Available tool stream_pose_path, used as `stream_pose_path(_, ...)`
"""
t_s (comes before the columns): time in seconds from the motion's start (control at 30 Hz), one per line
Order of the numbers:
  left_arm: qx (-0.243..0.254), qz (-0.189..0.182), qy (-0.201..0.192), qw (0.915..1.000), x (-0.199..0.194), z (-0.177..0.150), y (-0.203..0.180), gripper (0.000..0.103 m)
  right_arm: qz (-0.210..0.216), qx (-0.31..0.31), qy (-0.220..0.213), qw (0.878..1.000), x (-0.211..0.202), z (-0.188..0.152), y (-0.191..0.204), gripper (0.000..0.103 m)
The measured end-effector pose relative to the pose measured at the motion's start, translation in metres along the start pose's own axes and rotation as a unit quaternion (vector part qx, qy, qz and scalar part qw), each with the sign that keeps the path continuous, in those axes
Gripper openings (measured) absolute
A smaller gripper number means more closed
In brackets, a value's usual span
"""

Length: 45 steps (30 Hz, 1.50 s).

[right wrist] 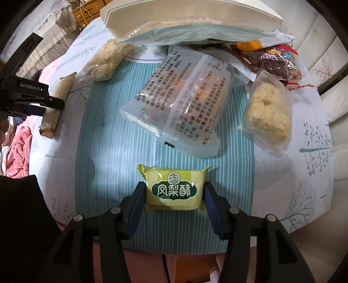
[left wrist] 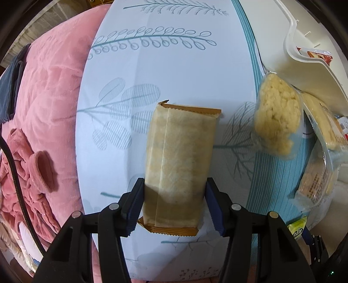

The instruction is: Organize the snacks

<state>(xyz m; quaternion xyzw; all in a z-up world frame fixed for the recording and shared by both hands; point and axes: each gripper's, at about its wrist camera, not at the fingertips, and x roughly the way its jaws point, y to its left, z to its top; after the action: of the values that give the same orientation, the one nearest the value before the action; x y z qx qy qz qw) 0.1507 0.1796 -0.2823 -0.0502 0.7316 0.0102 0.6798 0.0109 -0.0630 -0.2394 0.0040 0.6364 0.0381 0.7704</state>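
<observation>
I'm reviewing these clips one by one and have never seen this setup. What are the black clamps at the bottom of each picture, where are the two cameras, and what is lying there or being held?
No robot here: a person holds a two-finger gripper in each hand, and each carries a fisheye camera looking along its fingers.

In the left wrist view, the left gripper is shut on a tan paper-wrapped snack bar.

In the right wrist view, the right gripper is shut on a green pineapple cake packet. The left gripper and its bar also show at that picture's left edge.

On the leaf-patterned cloth lie a large clear printed packet, clear bags of pale puffed snacks, a red packet, and a white tray behind.
</observation>
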Motion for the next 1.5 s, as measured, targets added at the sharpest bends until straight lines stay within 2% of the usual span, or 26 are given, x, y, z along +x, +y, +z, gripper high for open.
stream_pose_path(0.33,-0.008,-0.024,0.014,0.9996,-0.025,-0.015,0.008,0.053,0.002,0.026,-0.035,0.999,-0.031,-0.005,-0.008,0.053)
stream_pose_path(0.53,0.000,-0.043,-0.007,0.9990,-0.064,-0.015,0.003,0.053,0.003,0.038,-0.070,0.997,-0.062,0.006,-0.015,0.053)
stream_pose_path(0.93,-0.005,-0.065,-0.055,0.9964,-0.140,0.006,-0.035,0.053,0.034,0.006,-0.134,0.990,-0.109,0.068,-0.027,0.053)
stream_pose_path(1.23,-0.005,-0.069,-0.091,0.9935,-0.177,0.030,-0.073,0.053,0.050,-0.021,-0.170,0.984,-0.131,0.113,-0.050,0.053)
stream_pose_path(1.5,-0.012,-0.053,-0.115,0.9918,-0.195,0.063,-0.113,0.053,0.055,-0.035,-0.200,0.978,-0.140,0.159,-0.077,0.053)
